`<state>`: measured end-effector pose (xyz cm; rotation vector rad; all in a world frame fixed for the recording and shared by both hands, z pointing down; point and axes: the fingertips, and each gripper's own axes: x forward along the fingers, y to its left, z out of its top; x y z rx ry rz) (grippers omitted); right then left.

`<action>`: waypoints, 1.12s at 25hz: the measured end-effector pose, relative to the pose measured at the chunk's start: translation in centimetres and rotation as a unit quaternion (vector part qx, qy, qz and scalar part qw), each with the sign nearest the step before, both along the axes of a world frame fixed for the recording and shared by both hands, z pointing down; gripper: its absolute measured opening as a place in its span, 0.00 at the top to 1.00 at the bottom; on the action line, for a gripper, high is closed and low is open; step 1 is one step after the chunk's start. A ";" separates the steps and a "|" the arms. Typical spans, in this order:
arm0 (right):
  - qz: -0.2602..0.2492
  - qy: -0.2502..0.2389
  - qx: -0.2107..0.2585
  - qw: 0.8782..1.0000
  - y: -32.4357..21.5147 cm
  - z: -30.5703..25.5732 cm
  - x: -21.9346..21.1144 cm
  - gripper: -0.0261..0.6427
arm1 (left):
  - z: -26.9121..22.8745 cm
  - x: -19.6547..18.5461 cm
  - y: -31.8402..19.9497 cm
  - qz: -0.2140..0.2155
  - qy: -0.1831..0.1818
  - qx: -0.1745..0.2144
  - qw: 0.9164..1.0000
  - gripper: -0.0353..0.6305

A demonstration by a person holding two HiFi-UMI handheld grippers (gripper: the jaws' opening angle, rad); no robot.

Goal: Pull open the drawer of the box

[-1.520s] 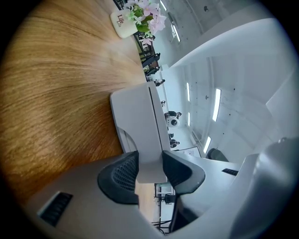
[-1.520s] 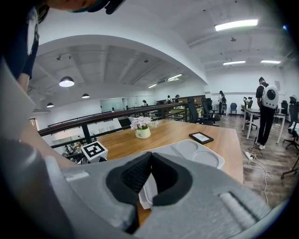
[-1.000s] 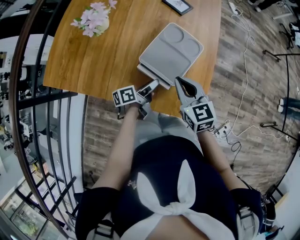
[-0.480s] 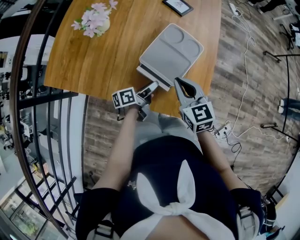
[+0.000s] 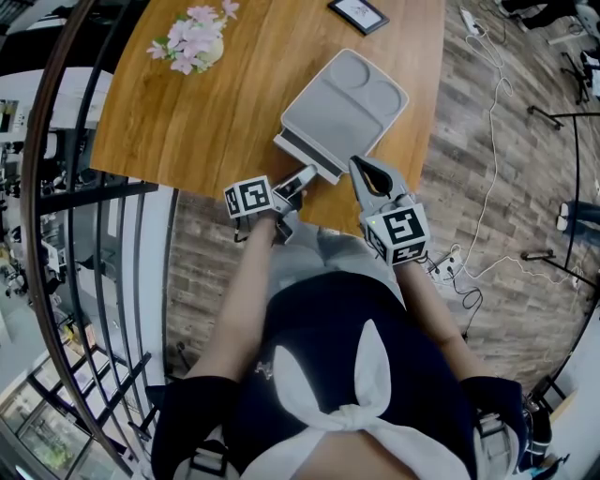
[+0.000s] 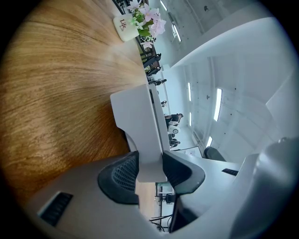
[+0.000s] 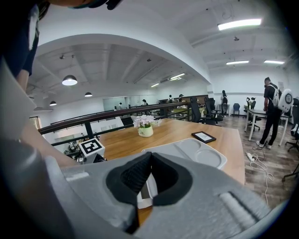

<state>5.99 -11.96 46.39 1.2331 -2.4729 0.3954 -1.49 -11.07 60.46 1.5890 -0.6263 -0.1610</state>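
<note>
Grips the drawer (image 5: 306, 150) by its front lip with the left gripper (image 5: 298, 178), pads (image 6: 122, 173) pressed on either side of the grey tab. Sits at the near end of the box (image 5: 345, 98), close to the near edge of the table (image 5: 187, 122); runs lengthwise toward the far right, so probably calls for a straight pull back toward the body. Holds the right gripper (image 5: 367, 173) closed and empty just right of the drawer. Leaves the flower pot (image 5: 192, 39) and picture frame (image 5: 356, 11) far off, clear of the pull line.

The table (image 5: 187, 103) is warm, grained wood with a soft sheen; the box (image 5: 342, 98) is smooth matt grey plastic (gripper pads (image 6: 119, 175) ribbed, black).
</note>
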 end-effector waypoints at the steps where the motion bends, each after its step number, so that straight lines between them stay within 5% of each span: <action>1: -0.001 0.001 0.000 1.000 0.1 0.1 0.0 0.96 | 0.0 0.0 0.1 0.000 0.000 0.000 1.000 0.69; 28: -0.016 0.008 -0.013 1.000 0.9 1.2 -0.2 0.96 | 0.1 -1.0 1.3 -0.004 0.001 -0.001 1.000 0.69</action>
